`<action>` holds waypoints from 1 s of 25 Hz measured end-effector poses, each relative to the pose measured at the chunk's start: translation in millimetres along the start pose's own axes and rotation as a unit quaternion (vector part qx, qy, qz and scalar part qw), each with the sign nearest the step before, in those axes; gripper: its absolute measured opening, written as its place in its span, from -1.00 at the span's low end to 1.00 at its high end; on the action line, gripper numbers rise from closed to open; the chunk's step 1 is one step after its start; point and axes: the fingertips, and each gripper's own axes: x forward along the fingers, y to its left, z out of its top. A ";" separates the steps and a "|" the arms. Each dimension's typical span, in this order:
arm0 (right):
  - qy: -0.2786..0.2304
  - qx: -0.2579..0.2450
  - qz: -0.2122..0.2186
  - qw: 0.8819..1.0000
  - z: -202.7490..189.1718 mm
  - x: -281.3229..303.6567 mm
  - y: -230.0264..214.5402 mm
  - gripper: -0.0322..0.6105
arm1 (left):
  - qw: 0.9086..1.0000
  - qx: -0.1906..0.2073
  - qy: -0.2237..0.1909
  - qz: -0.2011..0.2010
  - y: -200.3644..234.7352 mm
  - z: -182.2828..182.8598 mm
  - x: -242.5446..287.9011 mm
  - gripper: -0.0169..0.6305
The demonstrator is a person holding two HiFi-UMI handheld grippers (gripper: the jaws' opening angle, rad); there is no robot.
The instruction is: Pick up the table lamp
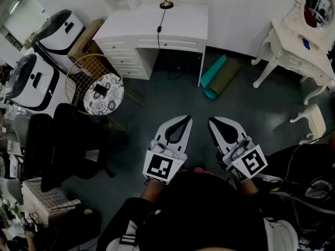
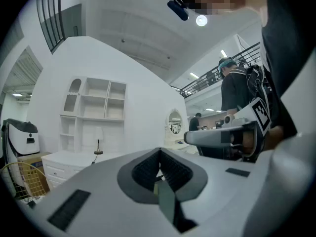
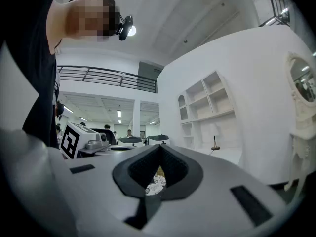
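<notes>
At the far left, two white-and-black machines (image 1: pixel 52 30) stand along the wall. Just beside them is a gold wire seat (image 1: pixel 78 75) with a patterned round cushion (image 1: pixel 103 93).

Next comes the white tabletop (image 1: pixel 178 27) against the back wall. The table lamp (image 1: pixel 166 1) stands upright at its rear edge, and its dark cord (image 1: pixel 159 27) trails forward over the front. Seen from both gripper views, the lamp (image 2: pixel 98 144) is small and far off – well apart from either tool.

Over the grey floor (image 1: pixel 172 93), close to the person's body, the left tongs (image 1: pixel 186 119) point roughly level toward the tabletop. Their jaws are pressed together with nothing between them. The right tongs (image 1: pixel 212 121) sit just beside them, pointing the same way – jaws likewise closed and empty.

Further right, a rolled teal mat (image 1: pixel 220 76) lies on the floor by the tabletop's leg. A white dressing table (image 1: pixel 301 46) with an oval mirror (image 1: pixel 316 4) fills the right corner.
</notes>
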 end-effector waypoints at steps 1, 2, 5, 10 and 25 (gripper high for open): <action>0.001 -0.001 0.000 1.000 0.1 -0.4 0.2 -0.85 | 1.000 0.000 -0.002 0.000 -0.4 0.9 0.0 -0.91; 0.001 -0.002 0.000 1.000 0.1 -0.8 0.5 -0.85 | 1.000 0.000 -0.003 0.000 -0.9 1.6 0.0 -0.91; -0.004 -0.005 -0.001 1.000 1.7 -2.3 1.1 -0.85 | 1.000 0.000 -0.005 -0.001 -2.8 2.3 -0.8 -0.91; -0.005 -0.001 -0.001 1.000 2.4 -3.6 3.2 -0.85 | 1.000 -0.005 0.002 0.001 -1.7 -0.8 -4.0 -0.91; -0.006 0.021 -0.014 1.000 -0.6 1.8 9.3 -0.85 | 1.000 -0.008 -0.009 -0.010 6.9 0.9 -10.9 -0.91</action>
